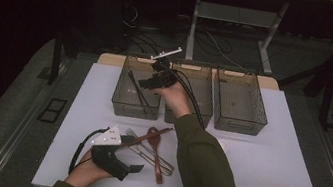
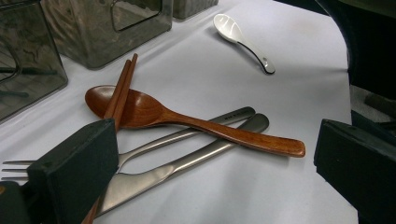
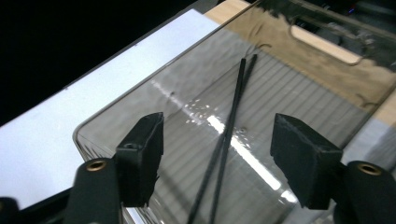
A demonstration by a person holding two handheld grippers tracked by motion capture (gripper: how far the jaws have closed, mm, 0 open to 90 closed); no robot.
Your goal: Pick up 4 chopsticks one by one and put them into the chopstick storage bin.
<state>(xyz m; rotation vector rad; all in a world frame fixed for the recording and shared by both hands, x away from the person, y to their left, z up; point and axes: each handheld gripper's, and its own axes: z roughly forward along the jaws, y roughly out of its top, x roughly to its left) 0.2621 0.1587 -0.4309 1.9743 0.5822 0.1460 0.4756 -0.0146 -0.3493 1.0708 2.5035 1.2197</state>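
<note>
My right gripper [image 1: 145,83] hovers over the left smoky plastic bin [image 1: 134,109], and its jaws stand open with nothing between them. Through the right gripper [image 3: 219,154] I look down on a pair of black chopsticks [image 3: 233,112] lying on the floor of that bin [image 3: 79,133]. My left gripper [image 1: 135,168] rests open at the table's front left. Just beyond the left gripper [image 2: 215,158] lies a pile of cutlery: a wooden spoon [image 2: 187,121], brown wooden chopsticks [image 2: 122,86], a metal fork [image 2: 187,133] and another metal piece [image 2: 187,165].
Two more smoky bins, the middle one [image 1: 203,117] and the right one [image 1: 238,124], stand beside the left bin at the back of the white table. A small white ceramic spoon [image 2: 243,39] lies apart from the pile, toward the right. The floor beyond is dark, with desk legs and cables.
</note>
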